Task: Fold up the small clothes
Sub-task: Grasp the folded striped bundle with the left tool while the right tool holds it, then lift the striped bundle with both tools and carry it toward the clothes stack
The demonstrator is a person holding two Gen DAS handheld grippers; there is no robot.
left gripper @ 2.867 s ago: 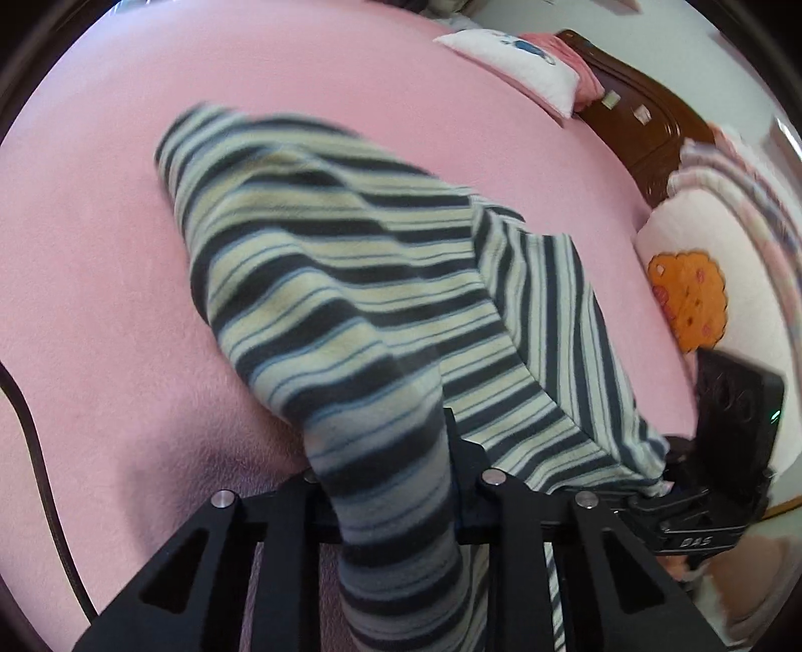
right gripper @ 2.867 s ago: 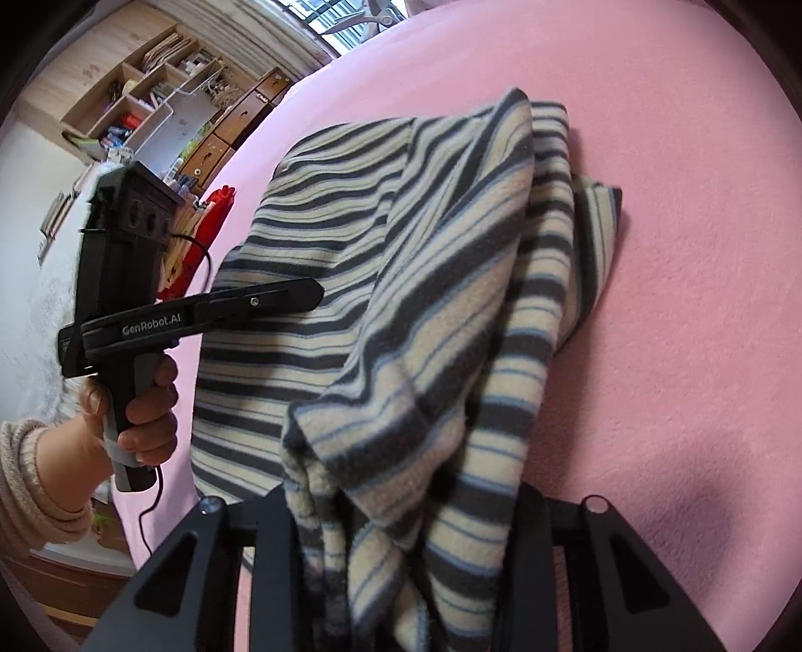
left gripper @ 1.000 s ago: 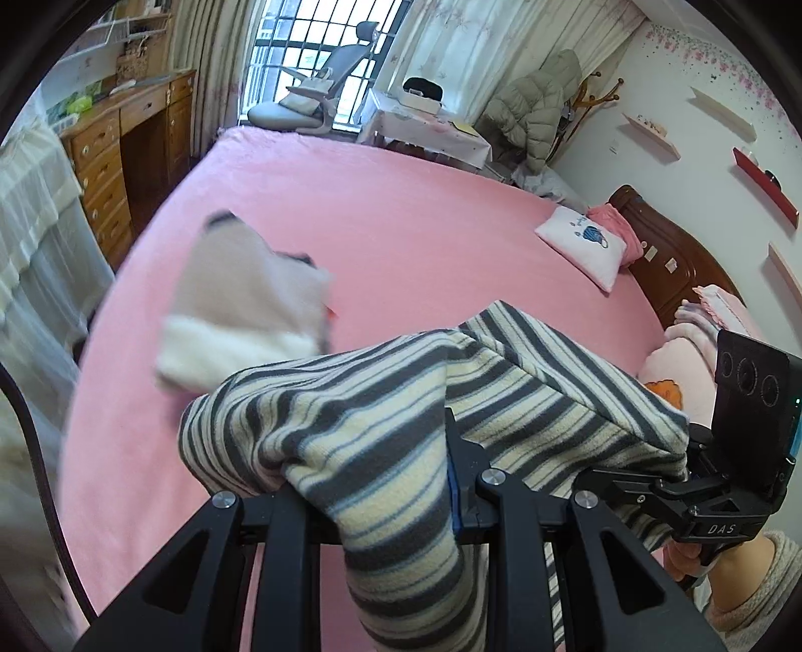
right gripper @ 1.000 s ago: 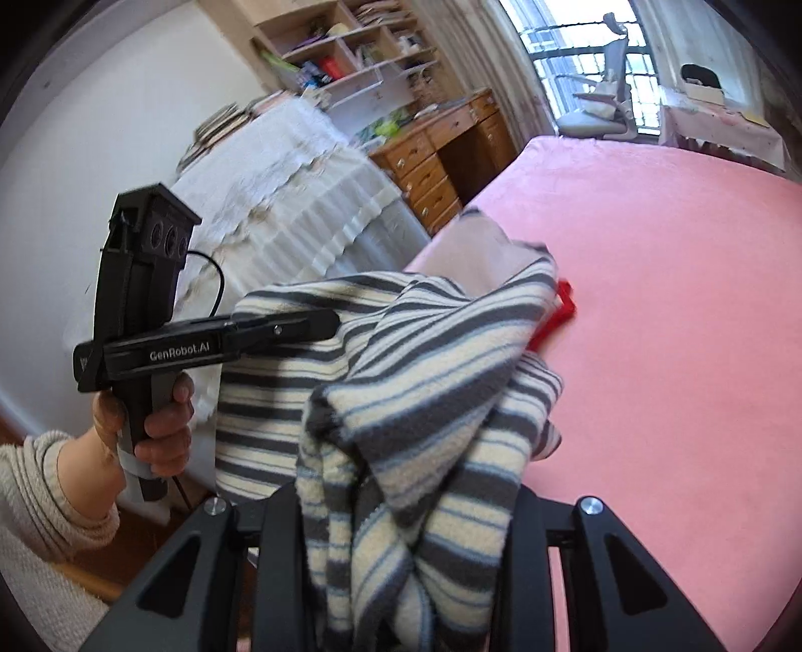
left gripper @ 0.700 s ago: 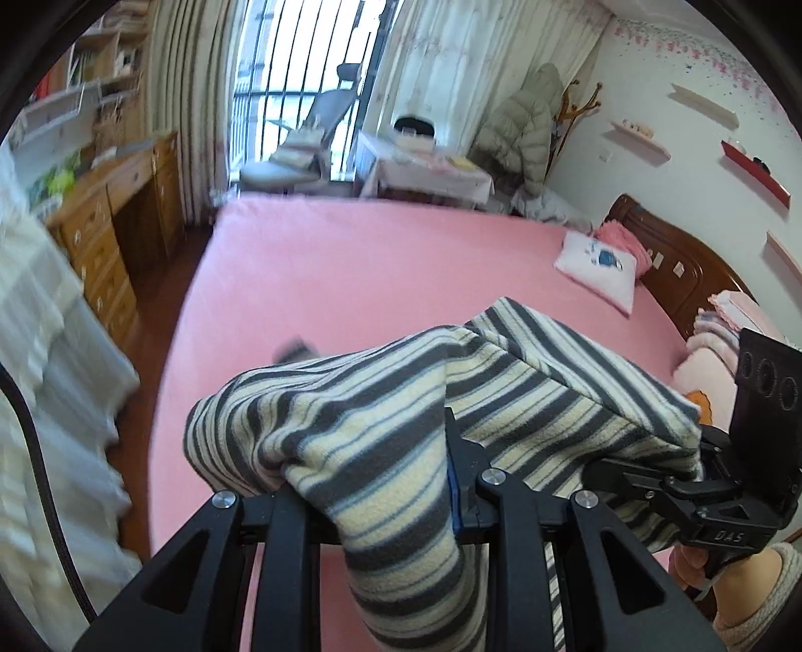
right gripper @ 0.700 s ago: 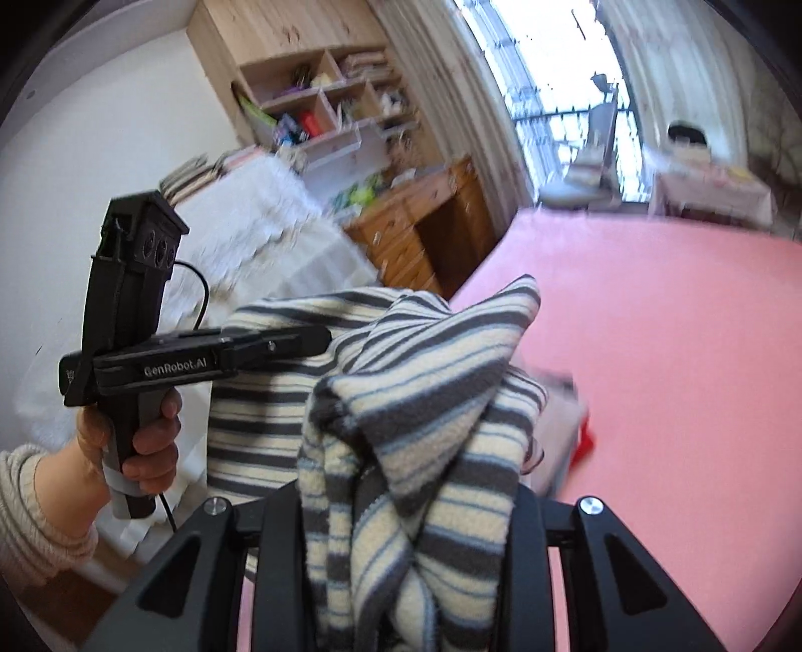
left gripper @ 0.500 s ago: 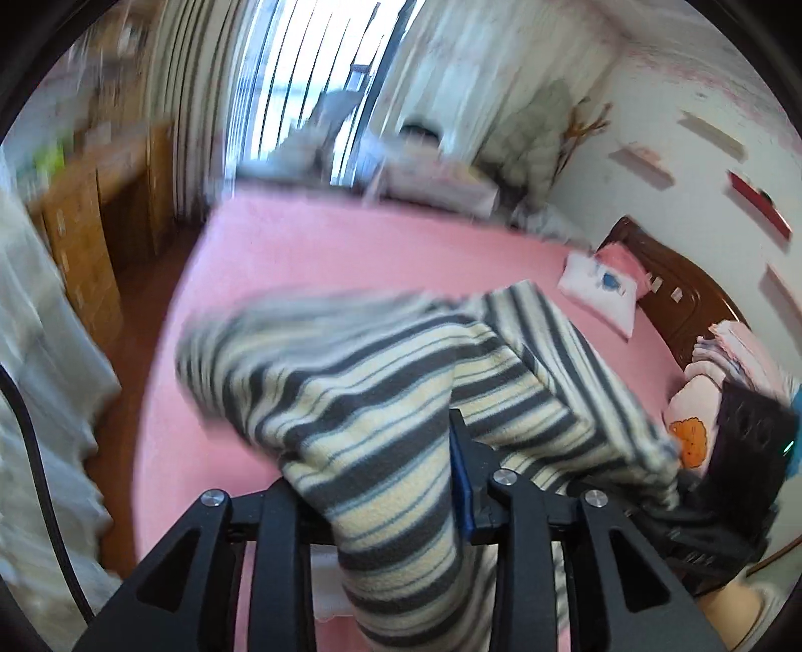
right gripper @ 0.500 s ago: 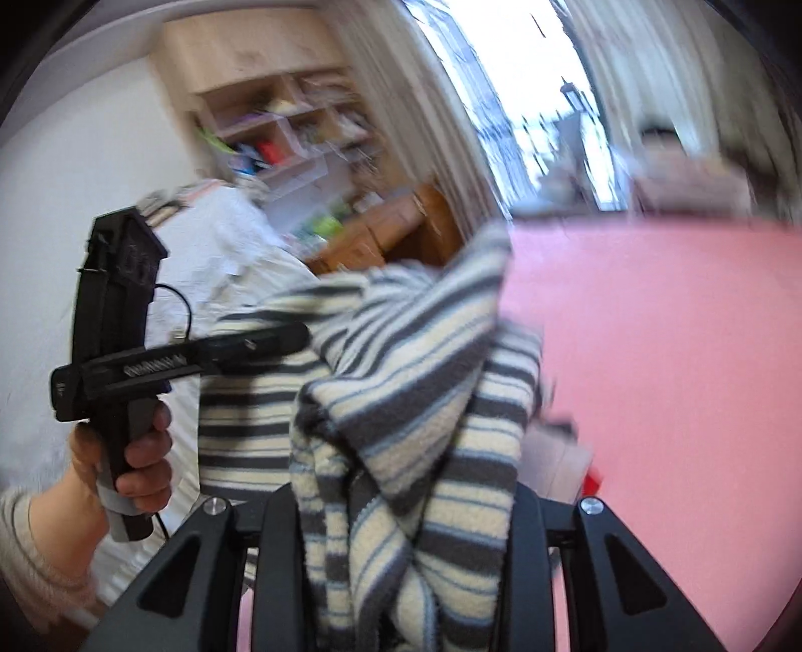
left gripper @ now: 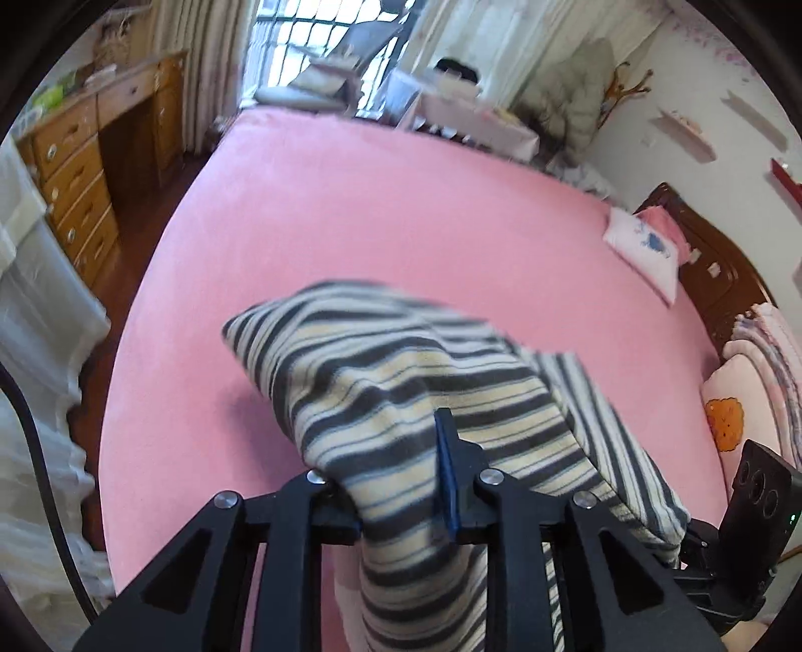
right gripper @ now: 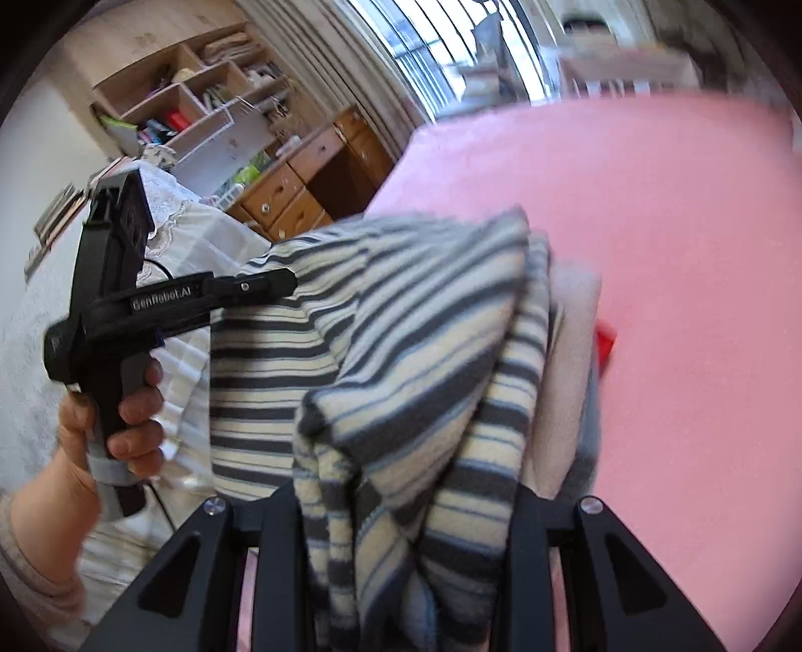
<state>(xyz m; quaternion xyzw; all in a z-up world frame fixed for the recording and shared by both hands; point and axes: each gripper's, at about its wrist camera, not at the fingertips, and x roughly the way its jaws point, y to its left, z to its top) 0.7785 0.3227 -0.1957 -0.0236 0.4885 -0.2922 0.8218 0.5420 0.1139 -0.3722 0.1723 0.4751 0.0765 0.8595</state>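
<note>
Left wrist view: a soft, limp striped garment point(left gripper: 401, 381) is pinched at its edges by left gripper point(left gripper: 401, 506) and right gripper point(right gripper: 401, 506), best held there.

Garment point(left gripper: 426, 381) above bed point(left gripper: 381, 215), dresser point(left gripper: 75, 165) left, pillow point(left gripper: 644, 253) right

We are in a home bedroom: a wide bed point(left gripper: 401, 210) under a pink cover, a pillow point(left gripper: 641, 253) by its dark wooden headboard point(left gripper: 722, 281), wooden drawers point(left gripper: 80, 185), bookshelves point(right gripper: 200, 100) and a curtained window point(left gripper: 321, 45).
</note>
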